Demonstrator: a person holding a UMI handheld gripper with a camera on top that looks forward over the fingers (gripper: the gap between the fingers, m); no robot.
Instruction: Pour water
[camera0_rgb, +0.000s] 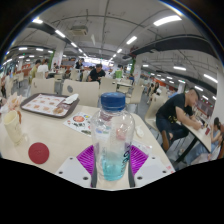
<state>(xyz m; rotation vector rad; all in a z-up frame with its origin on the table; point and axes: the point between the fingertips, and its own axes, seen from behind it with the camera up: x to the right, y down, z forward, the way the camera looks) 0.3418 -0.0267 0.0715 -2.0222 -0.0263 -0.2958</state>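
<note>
A clear plastic water bottle with a blue cap and a little bluish water in its lower part stands upright between my gripper's purple pads. Both pads press against the bottle's sides, so the gripper is shut on it. The bottle's base is level with the fingertips, above the white table. A pale plastic cup stands on the table far to the left of the bottle.
A red round coaster lies on the table left of the fingers. Beyond it are a tray and a small packet. A seated person is to the right, with several others further back among the tables.
</note>
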